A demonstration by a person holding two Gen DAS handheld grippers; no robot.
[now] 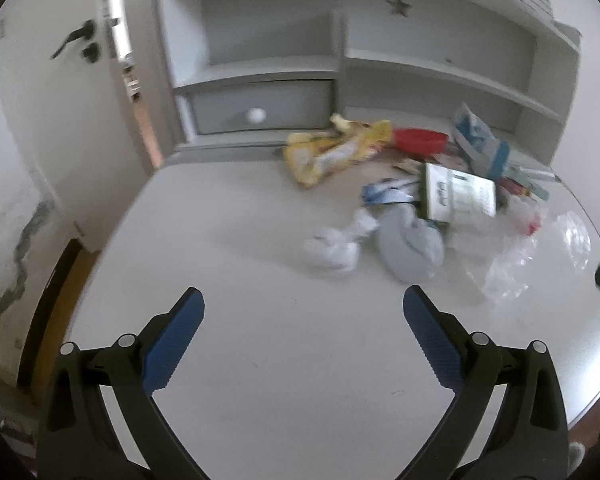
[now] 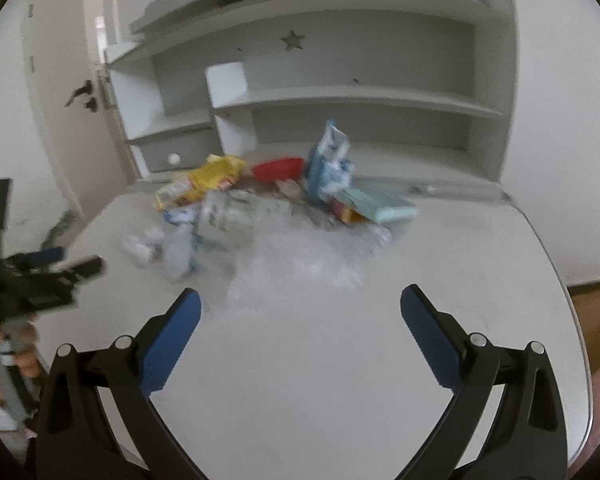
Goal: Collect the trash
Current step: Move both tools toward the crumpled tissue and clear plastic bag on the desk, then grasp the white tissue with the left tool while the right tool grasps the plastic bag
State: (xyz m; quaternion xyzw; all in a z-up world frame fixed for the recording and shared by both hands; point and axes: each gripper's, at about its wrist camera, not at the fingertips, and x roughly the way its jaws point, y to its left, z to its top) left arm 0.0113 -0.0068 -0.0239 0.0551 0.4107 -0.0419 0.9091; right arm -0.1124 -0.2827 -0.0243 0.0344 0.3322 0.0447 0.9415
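Observation:
A pile of trash lies at the back of the white desk (image 1: 260, 360): a yellow snack bag (image 1: 332, 150), a red bowl (image 1: 420, 139), a blue-white pouch (image 1: 474, 136), a green-white carton (image 1: 458, 194), a grey wrapper (image 1: 410, 248), crumpled white paper (image 1: 336, 246) and clear plastic film (image 1: 540, 248). My left gripper (image 1: 303, 308) hovers open over bare desk, short of the crumpled paper. My right gripper (image 2: 300, 304) is open too, just in front of the clear plastic film (image 2: 300, 260), with the yellow bag (image 2: 208, 182) and red bowl (image 2: 278, 168) behind it.
Grey-white shelves (image 1: 420, 68) with a drawer (image 1: 256, 108) rise behind the pile. A door (image 1: 56, 92) with a black handle stands at the left. The left gripper's body and a hand (image 2: 24, 344) show at the left edge of the right wrist view. The desk edge curves away at right.

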